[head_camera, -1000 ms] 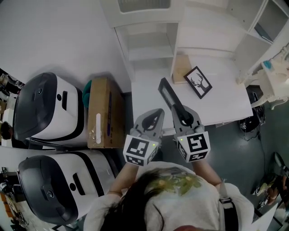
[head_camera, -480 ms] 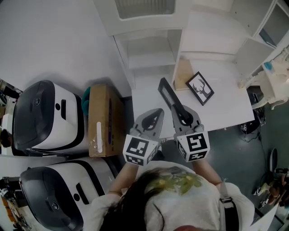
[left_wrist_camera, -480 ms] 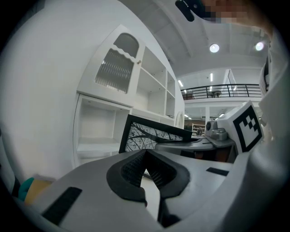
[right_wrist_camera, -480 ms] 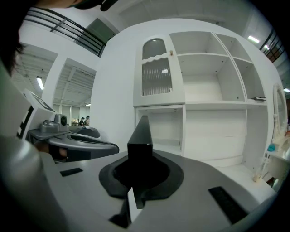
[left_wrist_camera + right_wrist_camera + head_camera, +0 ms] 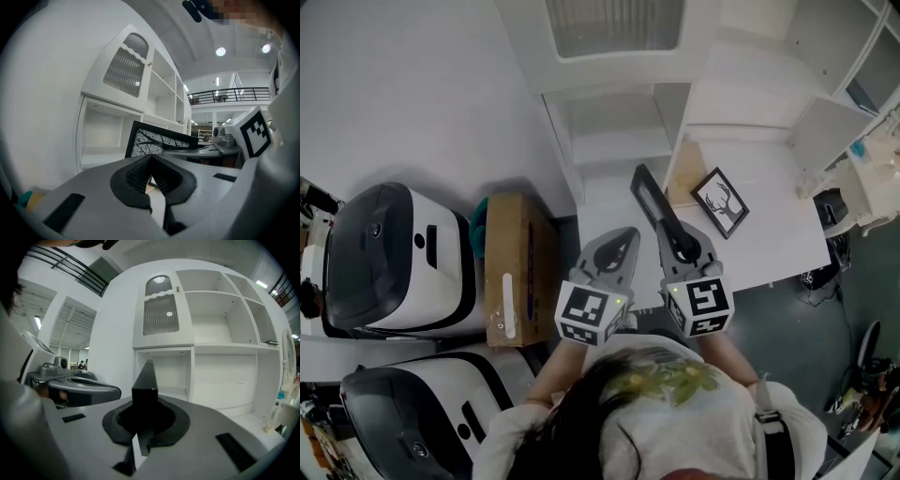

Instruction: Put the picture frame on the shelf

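Observation:
My right gripper (image 5: 668,230) is shut on a black picture frame (image 5: 652,199), held edge-on so it sticks out ahead toward the white shelf unit (image 5: 614,131). The right gripper view has the frame (image 5: 145,380) rising from the closed jaws (image 5: 143,401), with an empty lower shelf compartment (image 5: 164,373) straight behind it. My left gripper (image 5: 628,234) is beside it on the left, shut and empty. In the left gripper view its pads meet (image 5: 151,159), and the frame's patterned face (image 5: 154,140) shows beyond them.
A second frame with a deer picture (image 5: 719,202) lies on the white table (image 5: 778,234), next to a wooden board (image 5: 682,173). A cardboard box (image 5: 520,267) and two white machines (image 5: 384,253) (image 5: 412,422) stand on the floor at the left.
Both grippers have moved forward together toward the shelf unit, the frame still held. The shelf, table and deer frame have slid lower in the head view.

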